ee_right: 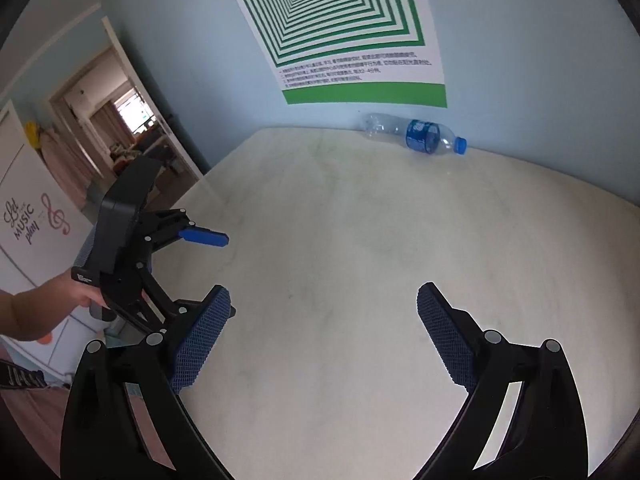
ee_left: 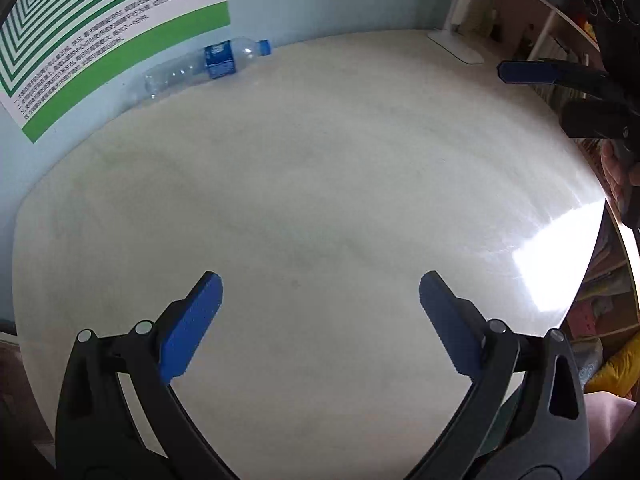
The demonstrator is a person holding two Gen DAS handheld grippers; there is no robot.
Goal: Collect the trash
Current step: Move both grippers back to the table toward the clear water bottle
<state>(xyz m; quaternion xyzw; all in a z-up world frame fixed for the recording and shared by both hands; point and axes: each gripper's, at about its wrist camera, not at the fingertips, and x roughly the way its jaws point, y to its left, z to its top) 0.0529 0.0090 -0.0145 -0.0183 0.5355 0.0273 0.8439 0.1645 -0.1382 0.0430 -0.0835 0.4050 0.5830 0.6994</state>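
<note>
A pale, cream-white table (ee_left: 320, 184) with faint greyish streaks fills most of both wrist views; its far edge meets a light blue wall; a clear plastic bottle (ee_left: 208, 65) with a blue label and blue cap lies on its side at that far edge, upper left in the left view, upper right in the right view (ee_right: 416, 134); a white flat lamp base (ee_left: 456, 49) rests at the upper right of the left view; bright glare marks the table's right edge.

poster (ee_left: 100, 40) cut off at top and left, its print too small to read, shelf (ee_left: 560, 20) contents blurred
</note>
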